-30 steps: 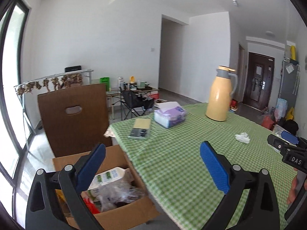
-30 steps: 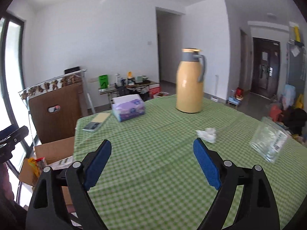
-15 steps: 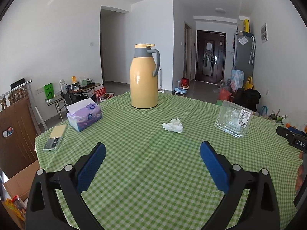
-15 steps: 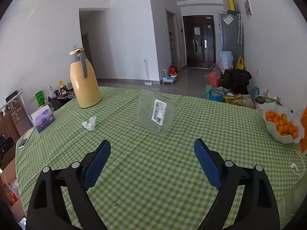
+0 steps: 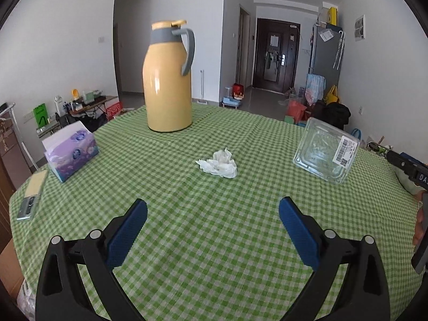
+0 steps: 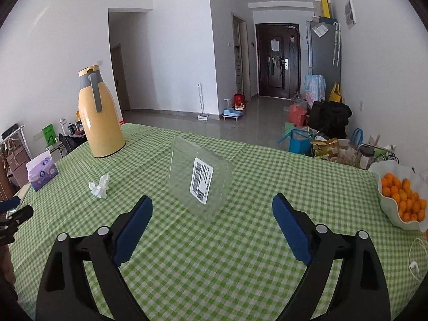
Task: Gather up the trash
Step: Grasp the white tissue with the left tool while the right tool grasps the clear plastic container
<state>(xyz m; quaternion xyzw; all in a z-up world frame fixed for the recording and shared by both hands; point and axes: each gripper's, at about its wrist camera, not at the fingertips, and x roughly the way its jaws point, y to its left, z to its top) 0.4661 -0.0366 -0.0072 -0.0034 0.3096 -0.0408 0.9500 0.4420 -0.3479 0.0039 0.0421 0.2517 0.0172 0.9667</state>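
Left claw (image 5: 212, 214) gaping wide, blue pads (image 5: 125, 236) spread and holding nothing, hovering over the desk (image 5: 214, 254). Right claw (image 6: 212, 208) just as wide, nothing between its pads (image 6: 291, 230) either.

The desk wears a green checked cloth. On it: a yellow thermos jug (image 5: 167, 80) upright at 11 o'clock from the left claw, a purple tissue box (image 5: 70, 151) out at 10, a phone (image 5: 26, 208) near the left edge. A bowl of oranges (image 6: 401, 195) sits at 3 o'clock of the right claw. Beyond, a dark door (image 6: 276, 58) closes off the hallway.

The crumpled tissue (image 5: 218, 163) lies dead ahead of the left claw, 12 o'clock, apart from it. The clear plastic container (image 6: 199, 179) stands tilted, barcode label facing us, at 12 o'clock near the right claw's tips.
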